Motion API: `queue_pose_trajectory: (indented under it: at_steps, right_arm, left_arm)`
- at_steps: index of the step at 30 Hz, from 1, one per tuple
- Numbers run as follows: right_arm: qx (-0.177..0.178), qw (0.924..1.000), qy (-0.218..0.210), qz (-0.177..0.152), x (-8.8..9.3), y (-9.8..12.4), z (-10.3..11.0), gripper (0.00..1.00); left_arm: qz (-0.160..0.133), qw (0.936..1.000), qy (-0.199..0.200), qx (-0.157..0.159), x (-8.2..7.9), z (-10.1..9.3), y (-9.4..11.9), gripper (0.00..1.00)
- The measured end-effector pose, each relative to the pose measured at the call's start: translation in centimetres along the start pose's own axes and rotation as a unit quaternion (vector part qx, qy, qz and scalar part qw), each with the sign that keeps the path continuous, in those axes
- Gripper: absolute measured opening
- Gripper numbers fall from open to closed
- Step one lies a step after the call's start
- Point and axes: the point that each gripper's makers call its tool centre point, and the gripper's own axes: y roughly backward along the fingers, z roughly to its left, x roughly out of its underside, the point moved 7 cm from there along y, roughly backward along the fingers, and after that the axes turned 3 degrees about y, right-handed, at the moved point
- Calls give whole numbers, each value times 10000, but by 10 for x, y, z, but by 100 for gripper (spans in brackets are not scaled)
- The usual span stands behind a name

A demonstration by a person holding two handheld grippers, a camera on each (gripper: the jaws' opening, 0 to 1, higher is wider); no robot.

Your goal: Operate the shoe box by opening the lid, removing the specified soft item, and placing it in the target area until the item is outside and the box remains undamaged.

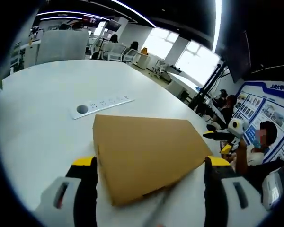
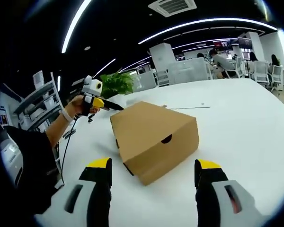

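Observation:
A brown cardboard shoe box point(image 1: 142, 151) lies on the white table point(image 1: 42, 118) with its lid down. My left gripper point(image 1: 150, 163) hovers just above the near end of the lid, its yellow-tipped jaws spread wide and holding nothing. In the right gripper view the same box point(image 2: 154, 137) sits ahead with a round finger notch point(image 2: 166, 138) in its facing side. My right gripper point(image 2: 154, 164) is open and stays a little short of the box. The left gripper point(image 2: 95, 97), held in a hand, is at the box's far left corner. The right gripper point(image 1: 229, 132) shows beyond the table's right edge.
A white socket strip point(image 1: 102, 105) lies flat on the table behind the box. A person point(image 1: 258, 146) sits past the table's right edge. Office chairs point(image 2: 260, 71) and shelves point(image 2: 35, 101) stand around the table, and a green plant point(image 2: 116, 82) is behind it.

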Motion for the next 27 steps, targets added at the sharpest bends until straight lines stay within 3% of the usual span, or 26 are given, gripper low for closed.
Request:
queue_pose_trajectory:
  at_steps: [8,18,27]
  right_arm:
    - [-161,9991,-380,63,4,3,-4,74]
    - [-420,9946,-944,30,2,4,-15,74]
    - [-649,9892,-1313,-1,-8,-5,-17,75]
  left_arm:
    - [62,9996,265,75,0,8,-9,97]
    - [-142,9979,606,173,-8,18,-4,97]
    - [-187,9926,1023,634,-22,28,0,99]
